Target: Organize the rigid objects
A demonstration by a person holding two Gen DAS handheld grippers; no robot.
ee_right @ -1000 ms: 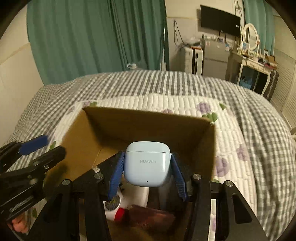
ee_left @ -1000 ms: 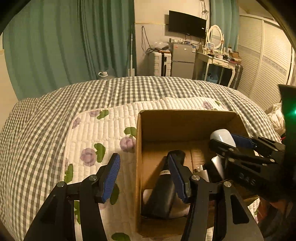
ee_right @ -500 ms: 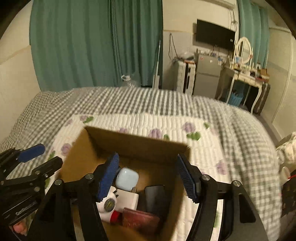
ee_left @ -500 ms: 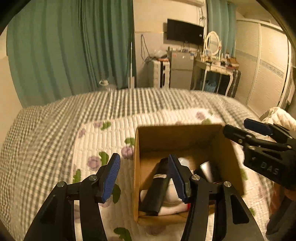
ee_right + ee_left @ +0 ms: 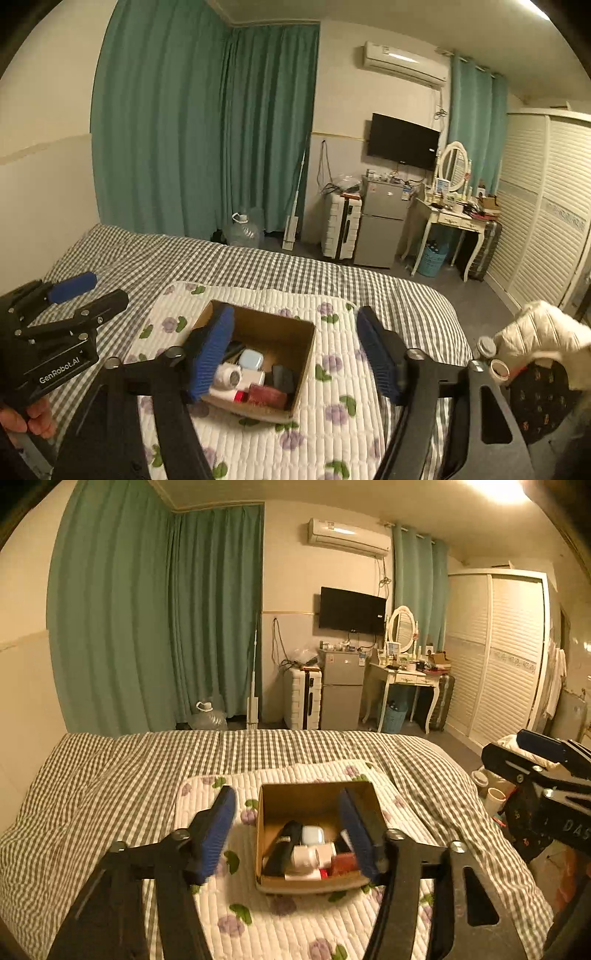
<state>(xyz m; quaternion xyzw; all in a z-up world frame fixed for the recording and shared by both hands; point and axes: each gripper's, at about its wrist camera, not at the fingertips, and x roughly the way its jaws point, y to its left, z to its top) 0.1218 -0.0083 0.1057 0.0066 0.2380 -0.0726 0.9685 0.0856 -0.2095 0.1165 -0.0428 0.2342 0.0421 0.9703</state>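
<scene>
A cardboard box (image 5: 317,797) sits on a white floral quilted mat (image 5: 295,915) on the bed; it also shows in the right wrist view (image 5: 306,339). Inside lie a pale blue earbud case (image 5: 312,835) (image 5: 251,359), a black remote (image 5: 282,847), a white bottle (image 5: 226,376), a white charger and a red item (image 5: 266,396). My left gripper (image 5: 288,830) is open and empty, held above and short of the box. My right gripper (image 5: 295,354) is open and empty, raised above the box.
The bed has a grey checked cover (image 5: 110,775). Green curtains (image 5: 147,627), a small fridge (image 5: 340,690), a white dressing table (image 5: 402,679) and a wardrobe (image 5: 498,657) stand beyond. A white jacket (image 5: 543,332) and cups lie at the right.
My right gripper let go of the pale blue earbud case into the box and opened. Both grippers have pulled up and back from the box.
</scene>
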